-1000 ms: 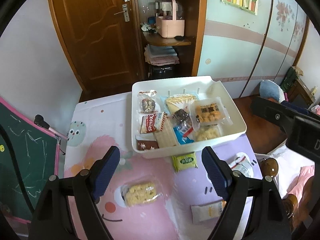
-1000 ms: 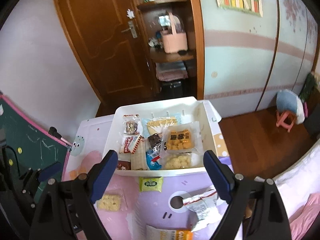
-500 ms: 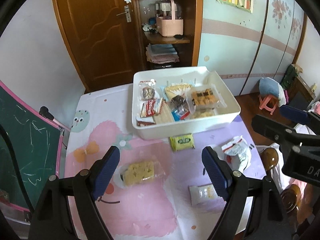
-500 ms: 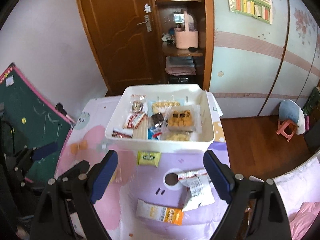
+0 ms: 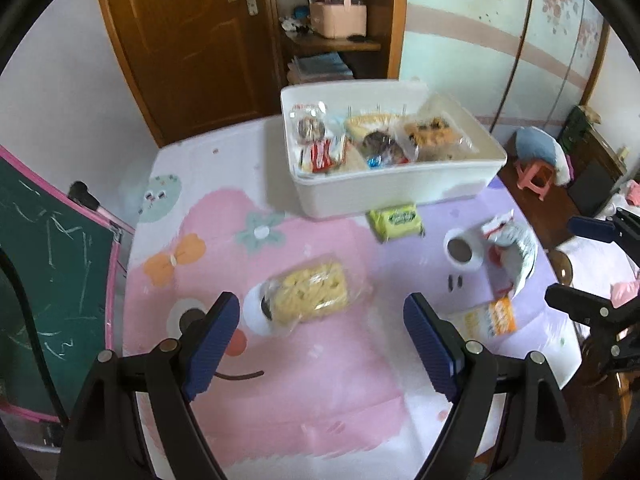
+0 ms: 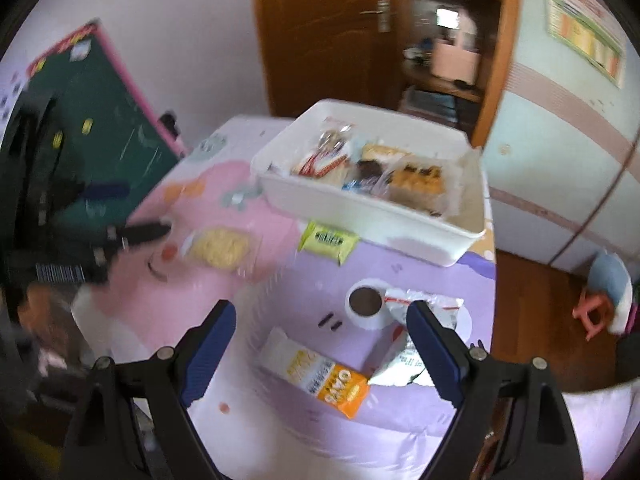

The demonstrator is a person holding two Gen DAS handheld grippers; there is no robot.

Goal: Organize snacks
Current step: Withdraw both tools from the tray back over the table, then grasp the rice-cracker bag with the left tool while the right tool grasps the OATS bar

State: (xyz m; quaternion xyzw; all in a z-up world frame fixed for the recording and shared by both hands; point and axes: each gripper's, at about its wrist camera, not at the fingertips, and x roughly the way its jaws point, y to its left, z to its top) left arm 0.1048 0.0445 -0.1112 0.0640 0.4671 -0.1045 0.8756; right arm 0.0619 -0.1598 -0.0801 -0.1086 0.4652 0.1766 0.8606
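A white bin (image 5: 400, 188) (image 6: 360, 216) holding several wrapped snacks sits at the far side of the table. Loose on the cloth lie a clear pack of yellow crackers (image 5: 312, 292) (image 6: 218, 246), a green packet (image 5: 396, 220) (image 6: 328, 240), an orange-and-white packet (image 5: 486, 318) (image 6: 316, 372) and a white-and-silver bag (image 5: 510, 248) (image 6: 420, 344). My left gripper (image 5: 322, 340) is open and empty just short of the cracker pack. My right gripper (image 6: 320, 344) is open and empty over the orange packet; it also shows at the left view's right edge (image 5: 592, 264).
The table has a pink and purple cartoon cloth (image 5: 280, 380). A green chalkboard (image 5: 44, 272) leans at the left edge. A wooden door and shelf (image 5: 332, 32) stand behind the table. A small pink stool (image 6: 592, 312) is on the floor to the right.
Both grippers have pulled back from the bin and dropped lower toward the near table. The right view has swung left and is blurred. Both stay open and empty.
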